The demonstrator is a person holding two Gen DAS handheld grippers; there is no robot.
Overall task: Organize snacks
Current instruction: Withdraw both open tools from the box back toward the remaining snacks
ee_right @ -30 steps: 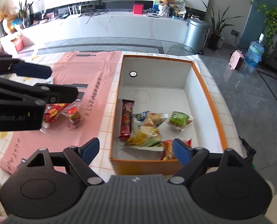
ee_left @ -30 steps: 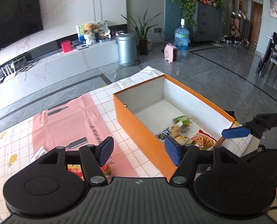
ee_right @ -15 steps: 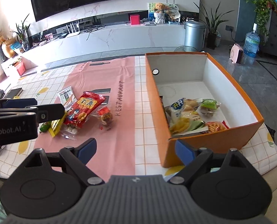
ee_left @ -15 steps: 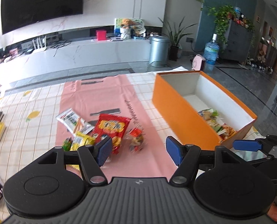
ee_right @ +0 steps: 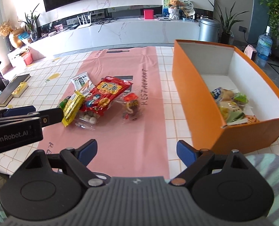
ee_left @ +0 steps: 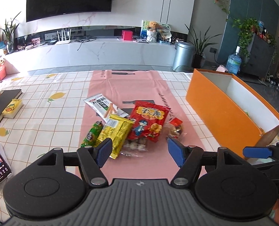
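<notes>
Both grippers swung off the orange box [ee_right: 199, 101] and came down over the pink mat [ee_left: 149, 86], so the loose snack pile was now dead ahead instead of the box interior seen a second earlier. Left gripper [ee_left: 139, 151] had just been opening, jaws wide, nothing between them; it hung just short of the pile, with the yellow packet [ee_left: 117, 131] and green packet [ee_left: 92, 133] near its left finger and the small red-topped snack [ee_left: 175, 128] near its right. Right gripper [ee_right: 136, 150] also widened over that second, jaws wide and empty, sitting over bare mat nearer the camera than the pile. Still outside the box: the big red bag [ee_right: 105, 96], a clear pouch of pale balls [ee_right: 87, 118] under it, the white-and-green packet [ee_right: 81, 81], plus the yellow, green and small ones. Several snacks already lay in the near end of the box. Read: drop-off done, both hands reset for the next pick; left looked the closer candidate. The pile overlaps, so a clean single-item grab could be awkward.
</notes>
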